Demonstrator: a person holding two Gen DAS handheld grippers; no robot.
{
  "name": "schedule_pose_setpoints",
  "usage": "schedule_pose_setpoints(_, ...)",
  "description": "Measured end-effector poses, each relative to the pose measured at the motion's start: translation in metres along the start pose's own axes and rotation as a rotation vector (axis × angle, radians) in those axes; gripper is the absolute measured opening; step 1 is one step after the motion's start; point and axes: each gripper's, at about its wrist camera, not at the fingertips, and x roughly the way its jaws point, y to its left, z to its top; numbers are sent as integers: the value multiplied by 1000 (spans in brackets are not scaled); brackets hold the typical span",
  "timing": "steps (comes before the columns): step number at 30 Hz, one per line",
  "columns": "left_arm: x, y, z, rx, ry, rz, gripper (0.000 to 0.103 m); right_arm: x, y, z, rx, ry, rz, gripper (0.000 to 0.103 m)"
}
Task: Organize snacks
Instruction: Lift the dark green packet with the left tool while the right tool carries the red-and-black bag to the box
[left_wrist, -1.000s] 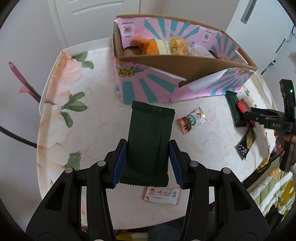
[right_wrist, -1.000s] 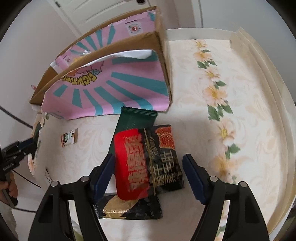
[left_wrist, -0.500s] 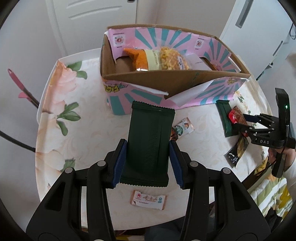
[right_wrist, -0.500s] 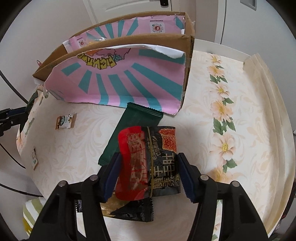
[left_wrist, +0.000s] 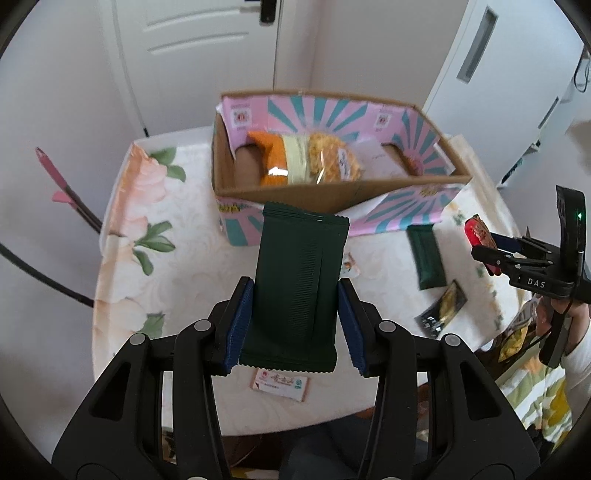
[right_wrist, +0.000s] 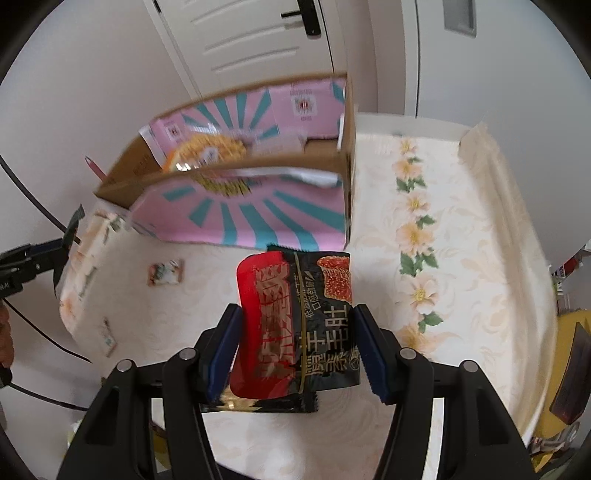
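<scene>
Two hand-held grippers, each with a snack lifted clear of the table, below the open carton; the left gripper has its blue pads closed on the long sides of a dark green ribbed foil packet, which stands out along the fingers toward the carton; the right gripper, whose jaws have just been closing, now pinches a red-and-black printed snack pouch, with a second dark, gold-marked wrapper showing under the pouch's lower edge, whether gripped or merely carried along I cannot tell. The pink-and-teal striped cardboard box sits at the far side of the table, with an orange and yellow bag of crisps already inside.

The step in hand appears to be carrying both packets to the box; it would be done well by clearing the near brown wall with the hanging ends before lowering, taking one hand in at a time so the grippers do not meet over the opening, and letting go only low inside.

The surface is a round table under a cream floral tablecloth; left on it are another dark green packet, a black-and-yellow sachet, a small pale sweet wrapper and a small printed sachet; white panelled doors and pale walls stand behind.
</scene>
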Motion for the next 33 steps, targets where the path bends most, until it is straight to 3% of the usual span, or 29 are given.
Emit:
schedule_pose_setpoints(6, -39, -14, 31, 17, -86, 4, 42, -38, 8, 26, 4, -71, 24, 56)
schedule_pose_setpoints(11, -45, -24, 65, 36, -130, -26, 42, -66, 12, 59, -11, -146, 27, 56)
schedule_pose_setpoints(21, 14, -38, 135, 103, -75, -73, 42, -72, 14, 113, 12, -195, 18, 56)
schedule_pose_setpoints(33, 90, -2, 171, 64, 46, -55, 42, -15, 35, 163, 39, -121, 40, 56)
